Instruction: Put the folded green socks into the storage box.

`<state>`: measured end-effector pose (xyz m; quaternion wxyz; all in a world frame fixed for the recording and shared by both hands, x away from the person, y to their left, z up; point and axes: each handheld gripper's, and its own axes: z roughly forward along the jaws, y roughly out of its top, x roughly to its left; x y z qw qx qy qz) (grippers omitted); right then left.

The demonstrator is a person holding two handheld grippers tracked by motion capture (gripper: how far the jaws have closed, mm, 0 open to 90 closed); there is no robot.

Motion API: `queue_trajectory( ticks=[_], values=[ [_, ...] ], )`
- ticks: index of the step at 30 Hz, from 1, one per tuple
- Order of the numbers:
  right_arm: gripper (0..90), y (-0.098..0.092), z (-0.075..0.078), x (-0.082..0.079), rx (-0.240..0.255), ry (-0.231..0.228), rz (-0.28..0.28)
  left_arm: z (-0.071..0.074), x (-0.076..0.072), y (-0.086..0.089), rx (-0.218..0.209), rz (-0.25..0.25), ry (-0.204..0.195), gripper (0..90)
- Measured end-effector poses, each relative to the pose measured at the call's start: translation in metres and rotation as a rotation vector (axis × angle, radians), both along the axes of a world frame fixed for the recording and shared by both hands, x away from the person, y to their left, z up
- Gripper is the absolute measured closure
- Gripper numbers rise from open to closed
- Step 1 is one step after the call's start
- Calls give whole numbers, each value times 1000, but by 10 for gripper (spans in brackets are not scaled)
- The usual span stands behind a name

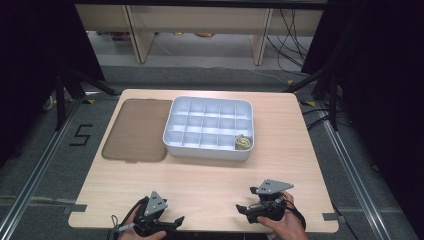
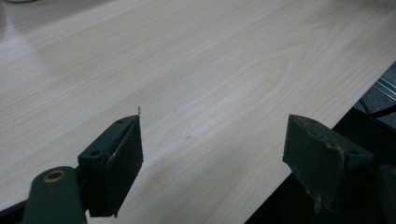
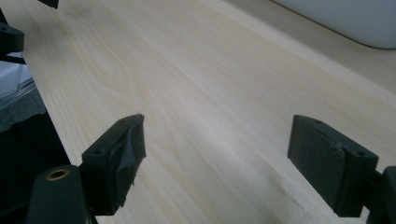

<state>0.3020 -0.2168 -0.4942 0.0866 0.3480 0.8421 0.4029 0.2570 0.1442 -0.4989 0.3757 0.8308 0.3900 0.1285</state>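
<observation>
A white tray [image 1: 209, 152] divided into several compartments sits at the middle of the wooden table [image 1: 210, 182]. A small tan crumpled object [image 1: 243, 143] lies in its near right corner compartment. My left gripper [image 1: 176, 221] rests at the near left edge, jaws pointing right. My right gripper [image 1: 241, 208] is at the near right, jaws pointing left. In the left gripper view the left gripper [image 2: 212, 154] stands open over bare wood. In the right gripper view the right gripper [image 3: 217, 149] is also open with nothing between its fingers, and the tray's wall [image 3: 345, 18] shows at the top right.
A brown translucent lid [image 1: 136, 130] lies flat just left of the tray. Bare wood stretches between the tray and the near table edge. Dark stands and cables surround the table on the floor.
</observation>
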Motion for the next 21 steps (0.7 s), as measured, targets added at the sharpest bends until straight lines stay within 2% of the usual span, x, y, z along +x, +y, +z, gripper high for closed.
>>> queue_trajectory(
  ticks=[1, 3, 4, 6, 9, 10, 12, 14, 16, 18, 19, 21],
  values=[
    [195, -1, 0, -1, -5, 0, 10, 0, 0, 2, 24, -20, -3, 191],
    [193, -2, 0, -4, -1, 9, 0, 0, 0, 3, 29, -22, 10, 191],
    [192, -2, 0, -4, 2, -5, -1, 1, 0, 4, 50, -34, 14, 191],
    [190, -3, -2, -4, -4, -8, 7, -1, -2, -2, -22, 12, 1, 191],
    [186, -3, -2, -5, 0, -5, 8, -1, -1, -1, -10, 8, -9, 191],
    [185, -3, -3, -4, 0, -7, 9, -1, -1, 0, -14, 10, 3, 191],
    [181, -3, -3, -4, 0, -6, 9, -1, 0, 1, -6, 1, -11, 191],
    [181, -3, -4, -4, 1, -7, 13, -1, 0, 0, -11, 2, -9, 191],
    [181, -2, -4, -4, 5, -8, 14, -1, 0, 1, 2, -1, -2, 191],
    [181, -2, -4, -4, 1, -9, 13, -3, 1, 1, 1, 15, -1, 191],
    [181, -2, -4, -4, 5, -5, 21, -2, 0, 1, 6, 6, 3, 191],
    [181, -3, -4, -4, 8, -3, 7, -3, 2, 2, 8, 8, -7, 191]
  ],
)
